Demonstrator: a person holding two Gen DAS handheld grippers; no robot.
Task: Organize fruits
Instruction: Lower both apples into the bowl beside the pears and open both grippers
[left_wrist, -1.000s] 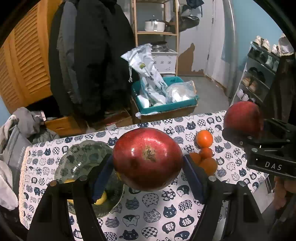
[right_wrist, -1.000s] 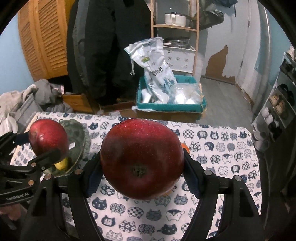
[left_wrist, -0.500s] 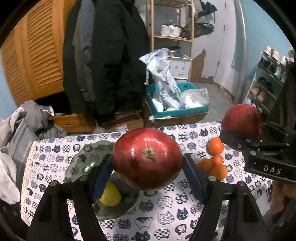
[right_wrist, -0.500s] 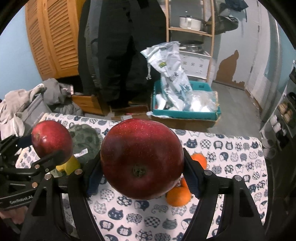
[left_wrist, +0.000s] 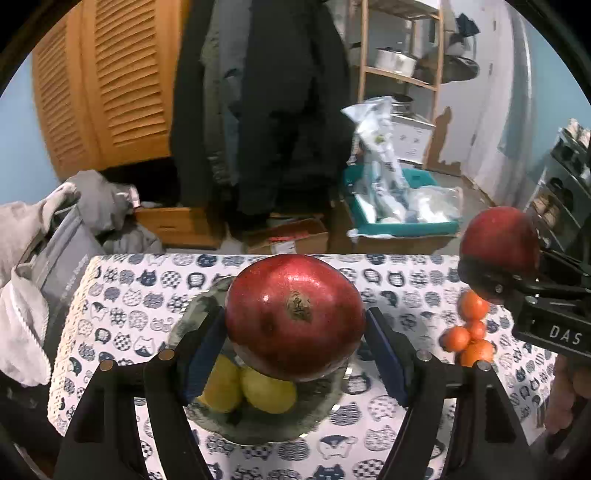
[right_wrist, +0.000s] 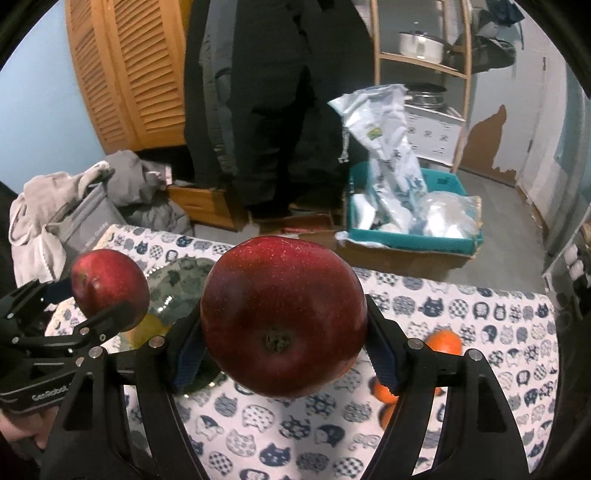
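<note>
Left tool (left_wrist: 295, 347) clenched on a red apple (left_wrist: 295, 317), held above a green dish (left_wrist: 266, 424) with two yellow fruits (left_wrist: 267, 393). Right tool (right_wrist: 284, 354) grips a second red apple (right_wrist: 282, 317) over the bench (right_wrist: 480, 314). Further right, small oranges (left_wrist: 471, 336) cluster on the cat-print cloth.
</note>
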